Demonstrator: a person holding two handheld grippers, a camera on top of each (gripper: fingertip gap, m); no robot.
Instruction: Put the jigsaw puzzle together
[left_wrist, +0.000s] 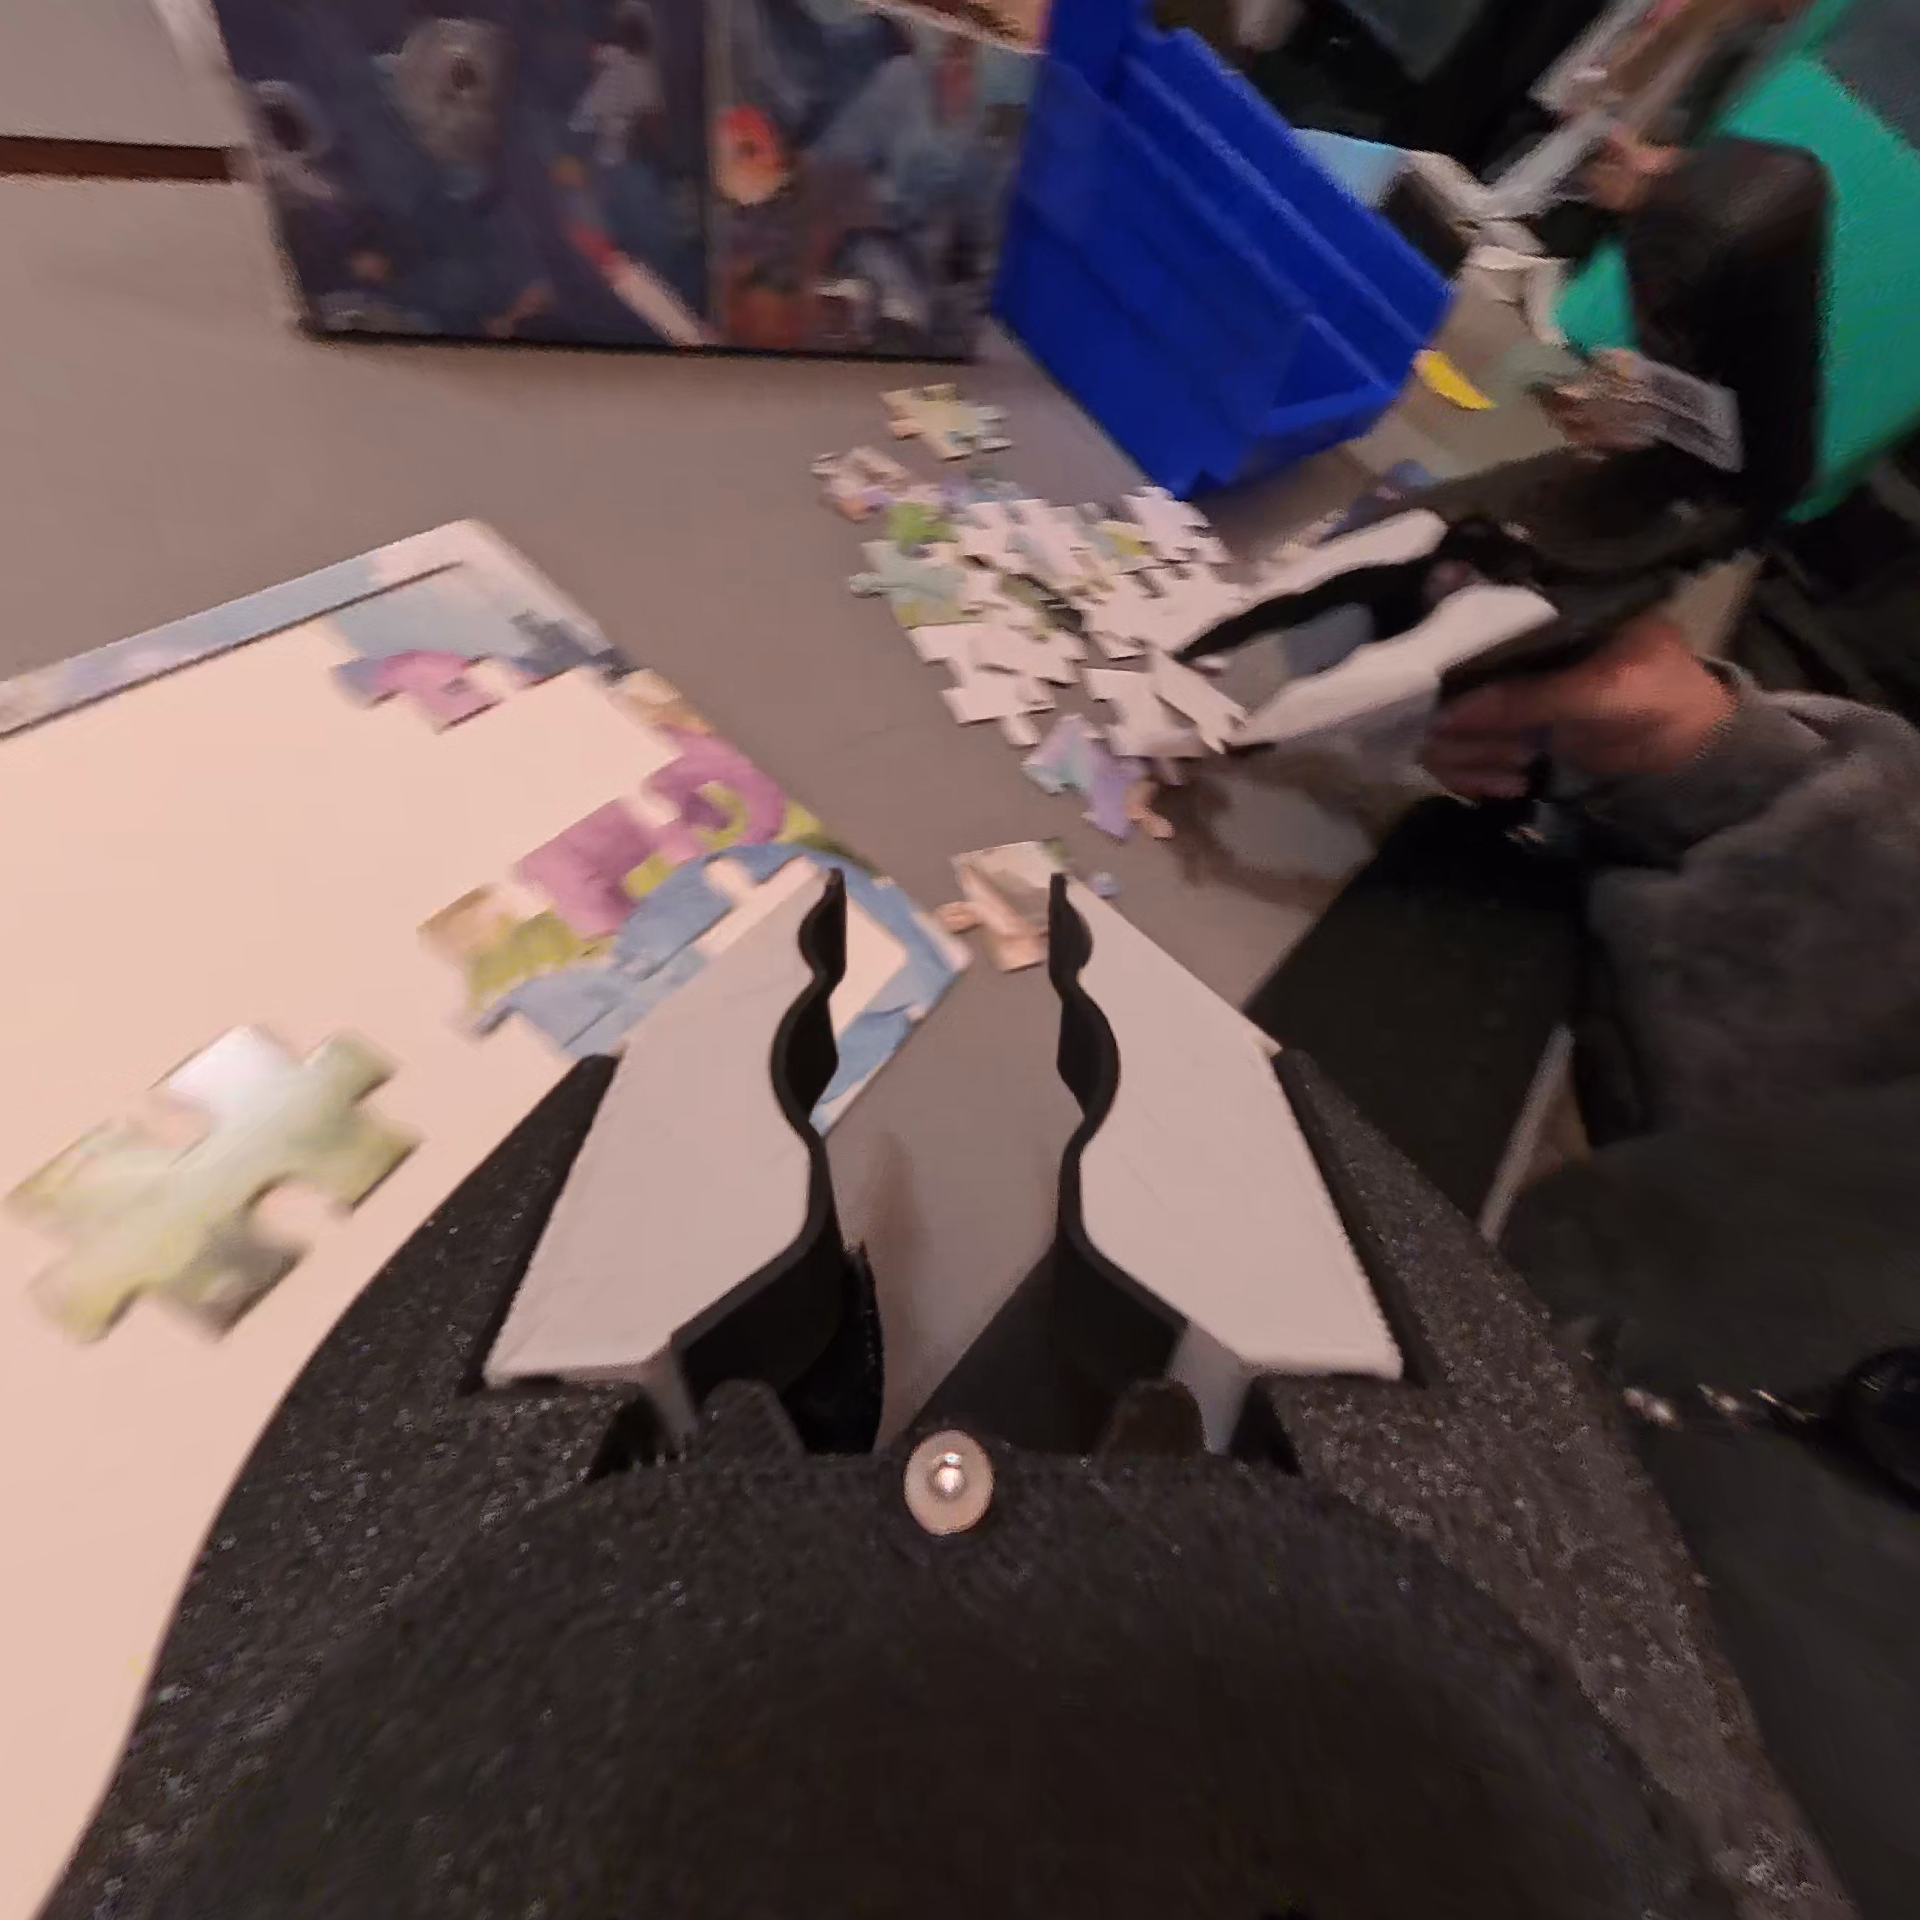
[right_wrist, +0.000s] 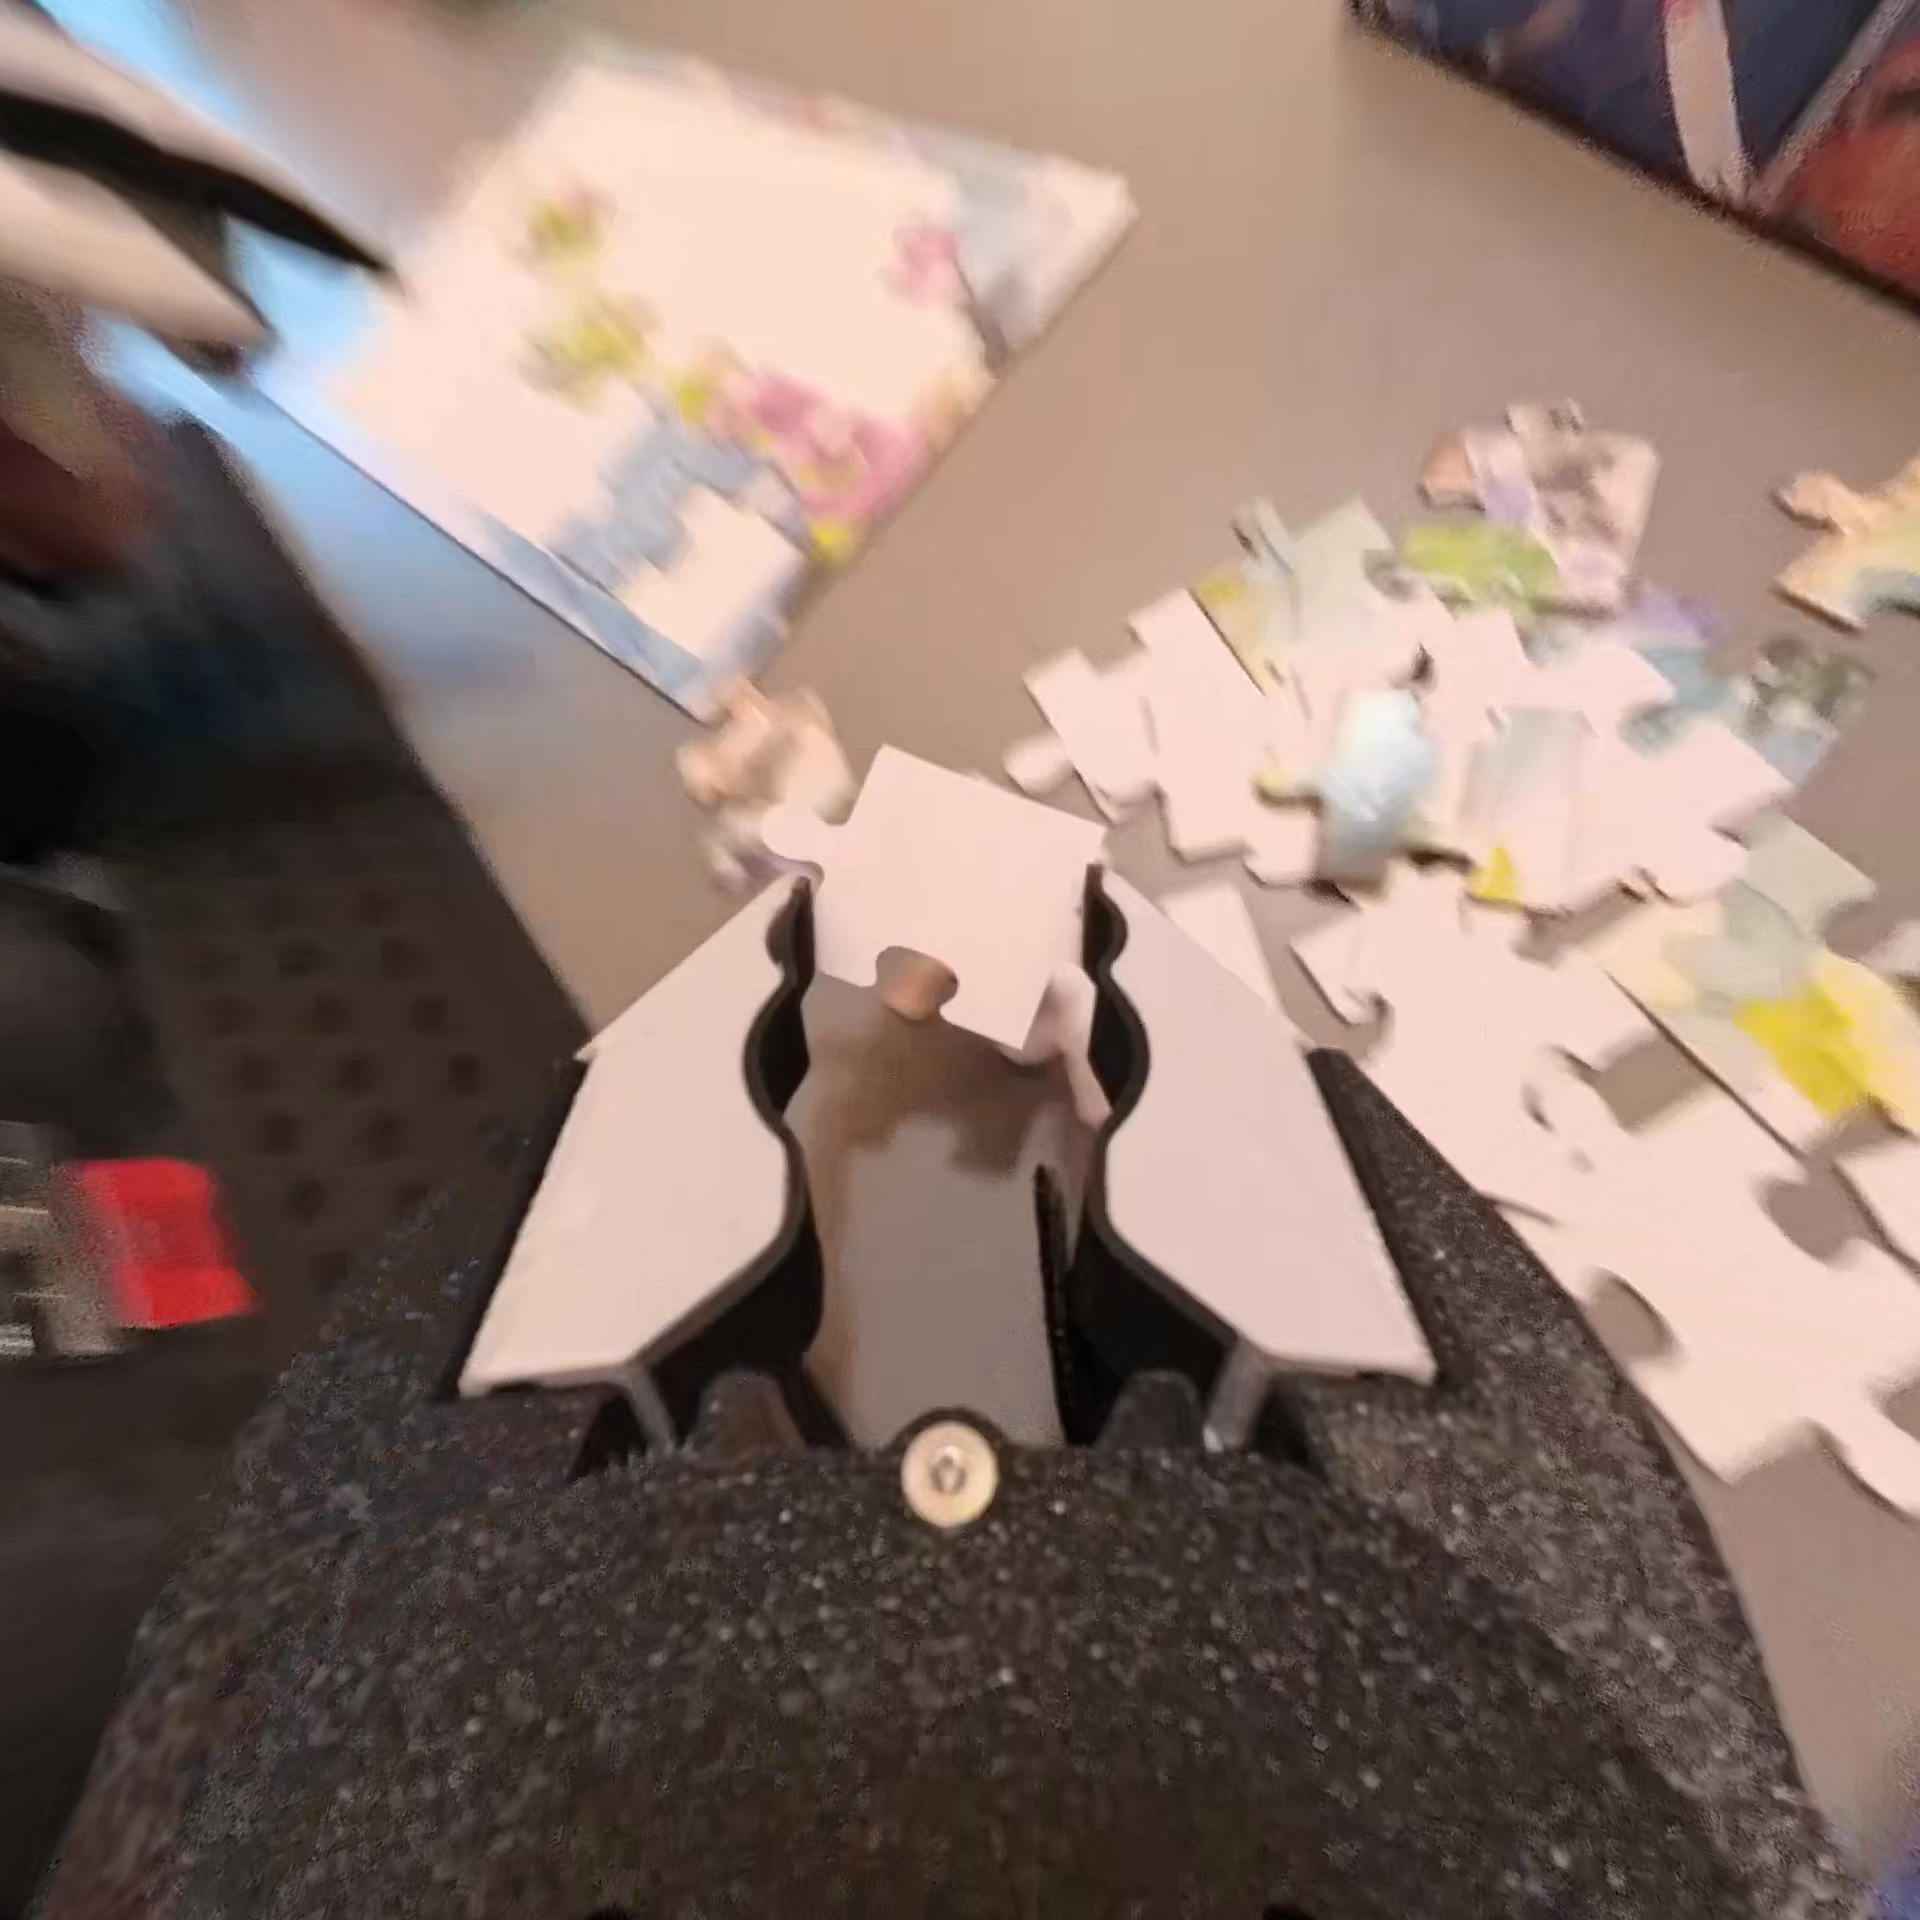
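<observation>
The right gripper (right_wrist: 948, 883) pinches a jigsaw piece (right_wrist: 951, 894) between its two fingertips, plain pale side up, a knob sticking out to its left and a notch cut in the edge nearest the camera. The piece is lifted off the grey table (right_wrist: 1299, 312). Just to its right lies the loose pile of pieces (right_wrist: 1475, 790), many turned blank side up, others showing soft green, yellow, blue and lilac print; the picture is too blurred to count them. One more stray piece (right_wrist: 758, 779) lies just beyond the held one, near the corner of the puzzle tray (right_wrist: 727, 343).

The left gripper (left_wrist: 943, 894) hangs empty, its jaws parted with a clear gap between them, above the near right corner of the puzzle tray (left_wrist: 208, 831). The tray is mostly bare cream board with a pale blue border. A joined cluster of purple, green and blue pieces (left_wrist: 665, 894) sits in that corner, and a lone greenish piece (left_wrist: 208, 1174) lies apart at the left. Farther back stand a dark picture-printed puzzle box (left_wrist: 623, 177) and a blue plastic bin (left_wrist: 1216, 270).
</observation>
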